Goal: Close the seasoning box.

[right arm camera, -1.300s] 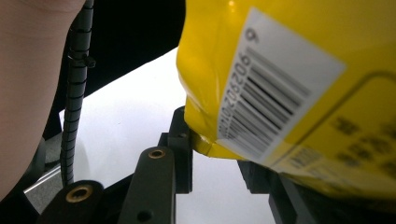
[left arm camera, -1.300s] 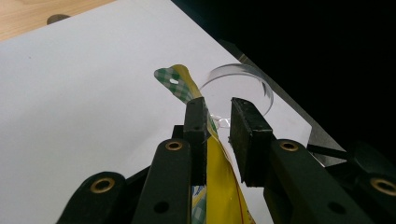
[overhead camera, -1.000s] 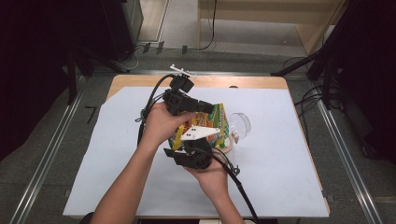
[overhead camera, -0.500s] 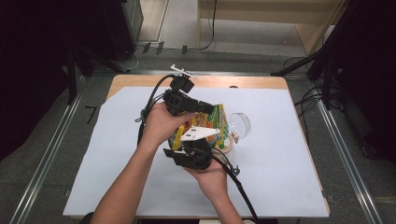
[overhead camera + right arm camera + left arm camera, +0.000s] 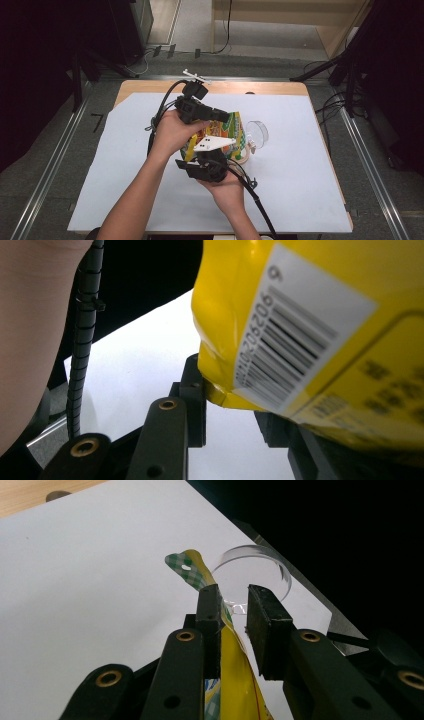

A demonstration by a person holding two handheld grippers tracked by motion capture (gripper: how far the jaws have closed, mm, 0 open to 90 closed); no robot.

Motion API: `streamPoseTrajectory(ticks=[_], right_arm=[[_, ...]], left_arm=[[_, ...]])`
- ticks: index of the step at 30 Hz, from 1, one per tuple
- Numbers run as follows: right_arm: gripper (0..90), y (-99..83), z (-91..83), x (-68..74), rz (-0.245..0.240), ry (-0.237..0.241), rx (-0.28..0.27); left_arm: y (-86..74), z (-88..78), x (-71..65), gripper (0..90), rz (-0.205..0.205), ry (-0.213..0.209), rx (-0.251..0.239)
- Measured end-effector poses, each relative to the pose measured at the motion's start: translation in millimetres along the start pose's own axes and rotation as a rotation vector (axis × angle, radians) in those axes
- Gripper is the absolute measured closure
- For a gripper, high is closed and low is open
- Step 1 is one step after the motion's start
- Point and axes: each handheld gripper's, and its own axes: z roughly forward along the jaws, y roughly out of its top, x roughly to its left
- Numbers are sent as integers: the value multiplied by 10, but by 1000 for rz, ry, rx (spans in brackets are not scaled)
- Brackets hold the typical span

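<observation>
A yellow snack bag with a green checked top is held tilted over the white sheet between both grippers. My left gripper comes from the left and is shut on the bag's upper part; the checked top edge sticks out past its jaws. From the near side, my right gripper is shut on the bag's lower corner; its own view shows that corner and the barcode side between its jaws. A clear glass sits right behind the bag.
The white sheet covers most of the wooden table. Both forearms come in from the bottom edge, and each gripper trails a black cable over the sheet. Metal rails and dark floor flank the table.
</observation>
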Motion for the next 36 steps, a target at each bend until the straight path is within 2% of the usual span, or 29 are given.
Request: streamPoseTrajectory(ticks=[18,27,36], right_arm=[[702,-16,9,-4,-2,-3,-6],[703,-20,-12,-2,-2,-8,-11],[702,-12,-35,13,4,-2,0]], left_arm=[[-4,9,-8,764,1,3,11],[2,8,-80,764,27,4,6],[2,22,-31,761,0,-10,21]])
